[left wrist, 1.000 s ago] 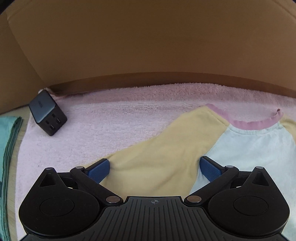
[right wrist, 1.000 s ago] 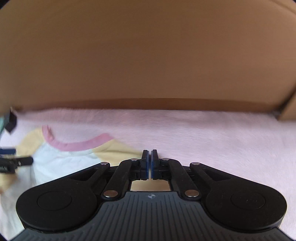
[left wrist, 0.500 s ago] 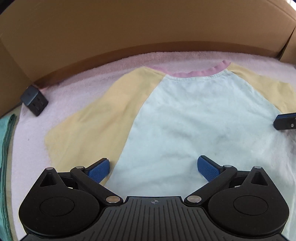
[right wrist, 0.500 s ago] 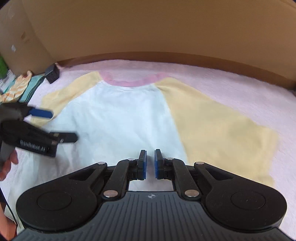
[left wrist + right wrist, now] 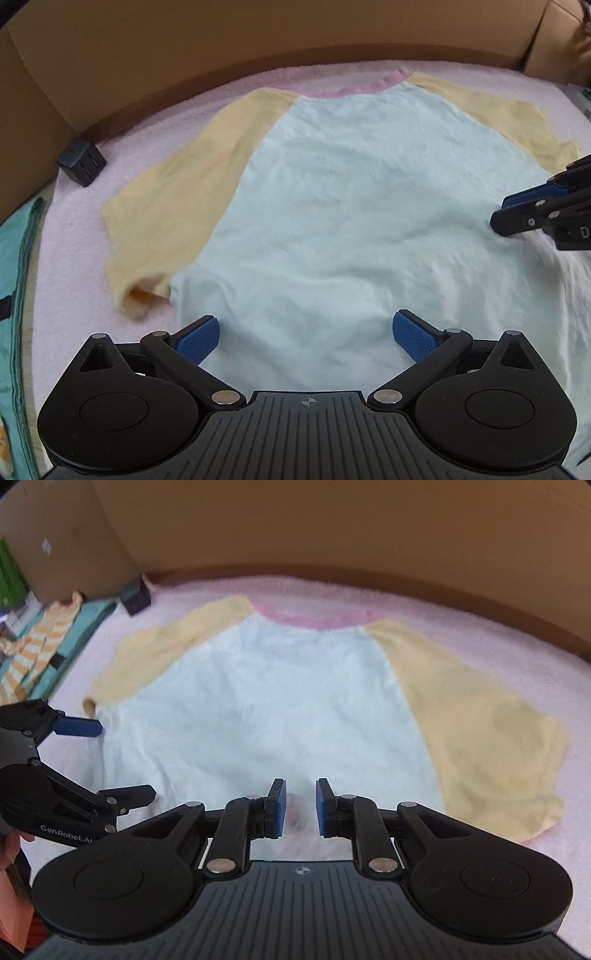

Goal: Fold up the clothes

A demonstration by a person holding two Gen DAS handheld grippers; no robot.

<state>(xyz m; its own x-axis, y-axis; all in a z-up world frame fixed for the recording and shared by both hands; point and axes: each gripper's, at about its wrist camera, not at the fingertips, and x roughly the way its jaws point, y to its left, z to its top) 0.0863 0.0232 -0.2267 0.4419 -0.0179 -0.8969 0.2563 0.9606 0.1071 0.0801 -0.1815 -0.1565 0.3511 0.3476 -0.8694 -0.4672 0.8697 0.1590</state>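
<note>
A T-shirt [image 5: 332,221] with a pale blue body, yellow sleeves and a pink collar lies spread flat on a pink towel [image 5: 74,229], collar toward the cardboard wall. My left gripper [image 5: 306,332] hovers open and wide over the lower left of the body, with nothing between its pads. It also shows at the left of the right wrist view, as the left gripper [image 5: 110,762]. My right gripper [image 5: 298,808] is over the lower middle of the T-shirt [image 5: 266,709]. Its jaws are opening, a narrow gap apart, and pinch nothing. The right gripper [image 5: 517,212] also reaches in at the shirt's right side.
A black charger cube [image 5: 81,166] sits on the towel's far left corner. A brown cardboard wall [image 5: 258,40] rings the back and sides. Folded teal cloth [image 5: 14,266] and an orange-striped garment [image 5: 33,646] lie left of the towel. A hand [image 5: 11,853] shows at the lower left.
Both grippers drew back from the collar end toward the hem, so the whole shirt now shows. The right gripper's jaws went from shut to slightly apart. The left stayed open.
</note>
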